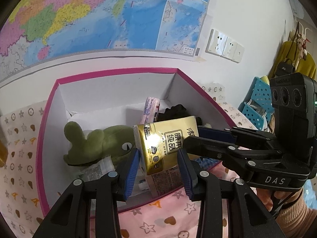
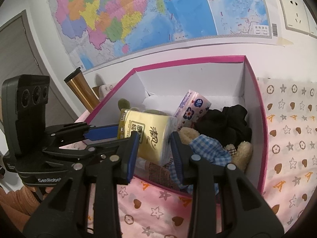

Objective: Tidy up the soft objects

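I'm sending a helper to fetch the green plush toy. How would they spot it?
Find the pink-rimmed box below the wall map. The green plush toy lies inside on its left side, beside the gold tissue pack held by both grippers. It is the only green, fuzzy thing there, with a slit eye.

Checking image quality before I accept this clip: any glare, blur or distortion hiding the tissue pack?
Left wrist view: a bright glare spot washes out part of the print on the gold tissue pack; the fisheye bends the wall map and darkens the corners. Right wrist view: no glare on the pack, lettering readable, edges similarly curved.
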The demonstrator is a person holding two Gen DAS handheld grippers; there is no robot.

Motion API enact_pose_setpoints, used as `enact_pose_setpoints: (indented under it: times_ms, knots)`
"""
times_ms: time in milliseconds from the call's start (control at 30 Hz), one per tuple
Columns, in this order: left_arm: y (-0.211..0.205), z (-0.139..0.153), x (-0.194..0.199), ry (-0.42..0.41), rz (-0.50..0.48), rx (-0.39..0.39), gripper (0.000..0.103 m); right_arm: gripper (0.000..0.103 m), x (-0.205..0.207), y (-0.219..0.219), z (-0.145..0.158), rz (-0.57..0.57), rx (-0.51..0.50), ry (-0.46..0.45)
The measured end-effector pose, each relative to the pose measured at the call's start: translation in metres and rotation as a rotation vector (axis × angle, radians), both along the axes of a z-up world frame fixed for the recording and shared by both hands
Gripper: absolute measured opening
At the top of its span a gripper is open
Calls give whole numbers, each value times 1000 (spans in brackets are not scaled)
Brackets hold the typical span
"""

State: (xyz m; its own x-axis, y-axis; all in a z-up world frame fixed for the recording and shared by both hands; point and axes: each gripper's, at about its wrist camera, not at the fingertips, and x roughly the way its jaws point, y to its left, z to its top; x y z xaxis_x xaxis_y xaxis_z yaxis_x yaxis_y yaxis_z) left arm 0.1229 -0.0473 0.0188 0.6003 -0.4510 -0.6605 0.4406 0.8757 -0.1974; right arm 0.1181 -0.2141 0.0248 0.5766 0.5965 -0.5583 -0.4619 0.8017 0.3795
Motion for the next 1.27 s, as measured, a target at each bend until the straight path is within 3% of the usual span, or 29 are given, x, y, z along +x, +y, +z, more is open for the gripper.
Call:
enact_pose_setpoints:
  times_ms: [100,167,300,400,500,600,667,833,1167,1267]
  knots:
    - [-1,-5,2,9,9,8,39,36,3,1,-4,-8,-4,15]
    - [-1,-7,3,2,22,22,45,36,3,2,-6,-24,-23,11]
    - [2,-7,-5,-34,55,54,65,38,-3,1,-4,-32,-32,0]
    - [10,-2,-18,-66,75,34,87,51,-13,-2,-1,-48,-44,-23]
    - [19,5,-40,-124,116,15,91,62,-30,-2,5,-68,-72,-68]
    - [26,11,-57,-158,148,0,103,73,-50,0,8,-88,-100,-116]
    - [33,14,-73,-202,210,-5,103,86,-65,1,9,-114,-121,-149]
    - [40,8,-89,-194,283,25,103,97,-97,11,2,-141,-203,-194]
    - [35,-10,-109,-166,343,121,103,97,-128,20,-15,-139,-204,-168]
    - [33,-16,-114,-147,339,117,103,97,-135,22,-19,-129,-216,-166]
